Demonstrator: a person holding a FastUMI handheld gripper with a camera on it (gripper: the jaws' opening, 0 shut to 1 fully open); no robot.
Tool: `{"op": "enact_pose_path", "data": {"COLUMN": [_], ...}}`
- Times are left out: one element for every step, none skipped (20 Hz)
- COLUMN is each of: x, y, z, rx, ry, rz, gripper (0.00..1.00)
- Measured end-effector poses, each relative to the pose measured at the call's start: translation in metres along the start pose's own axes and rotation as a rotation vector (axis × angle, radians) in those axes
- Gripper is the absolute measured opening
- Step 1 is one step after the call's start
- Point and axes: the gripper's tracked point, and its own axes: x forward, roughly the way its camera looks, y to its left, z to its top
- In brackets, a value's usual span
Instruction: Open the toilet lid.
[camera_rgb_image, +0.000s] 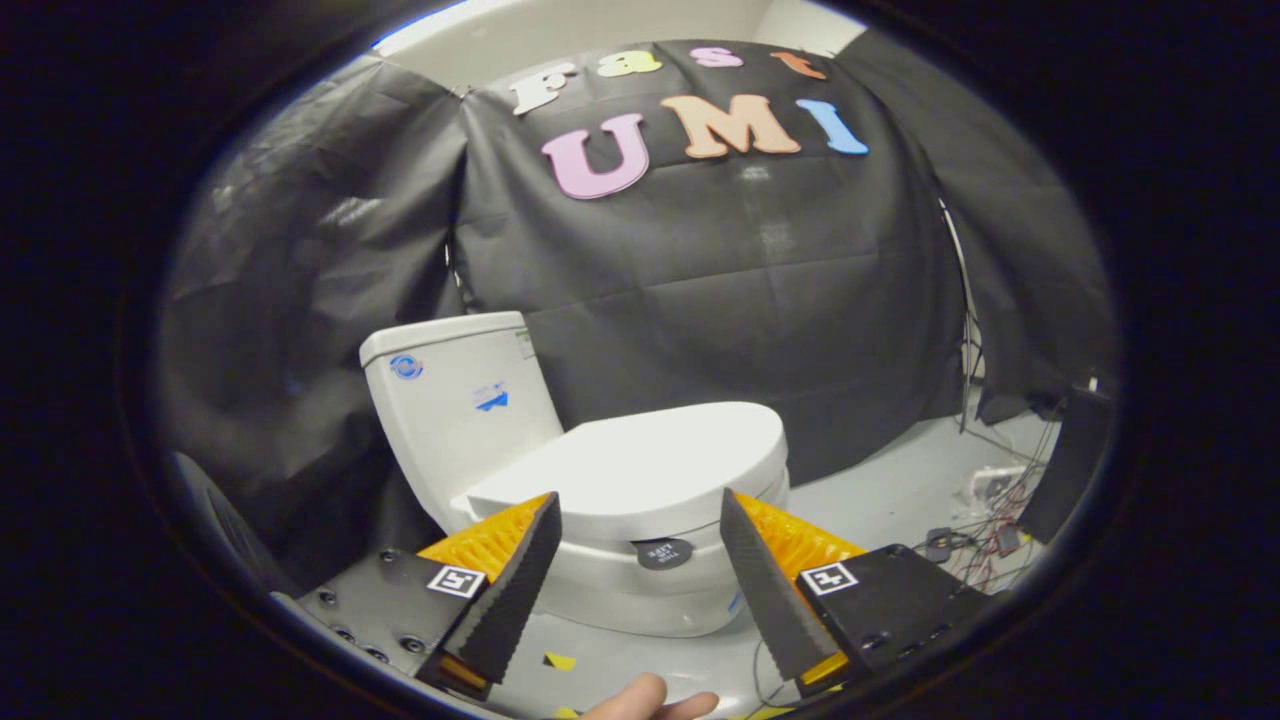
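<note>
A white toilet (600, 470) stands against the booth wall, its lid (640, 465) down flat. The gripper (640, 510) hovers just before the lid's front edge, fingers (515, 590) spread wide, holding nothing. Smooth plastic could slip free mid-lift and slam.

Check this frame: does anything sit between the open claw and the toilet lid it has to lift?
Nothing visible does. The claw is open, its fingers spread to either side of the shut toilet lid, which lies just ahead with only bare floor beneath the gap. The cables lie off to the side, beyond the toilet.
</note>
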Motion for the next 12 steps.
{"op": "enact_pose_path", "data": {"x": [0.005, 0.011, 0.017, 0.023, 0.031, 0.037, 0.041, 0.044, 0.046, 0.049, 0.052, 0.056], "y": [0.001, 0.002, 0.003, 0.001, -0.003, -0.009, -0.014, -0.017, -0.022, -0.031, -0.038, -0.046], "z": [-0.001, -0.006, -0.012, -0.019, -0.027, -0.037, -0.047, -0.056, -0.063, -0.075, -0.084, -0.096], "rx": [0.026, 0.047, 0.065, 0.091, 0.139, 0.207, 0.298, 0.386, 0.46, 0.524, 0.591, 0.667], "ry": [-0.007, -0.006, 0.002, 0.012, 0.018, 0.029, 0.038, 0.027, 0.017, 0.016, 0.015, 0.03], "rz": [0.007, 0.017, 0.021, 0.023, 0.014, -0.007, -0.02, -0.026, -0.036, -0.053, -0.069, -0.109], "gripper": [0.98, 0.98, 0.98, 0.98, 0.98, 0.98, 0.98, 0.98, 0.98, 0.98, 0.98, 0.98]}}
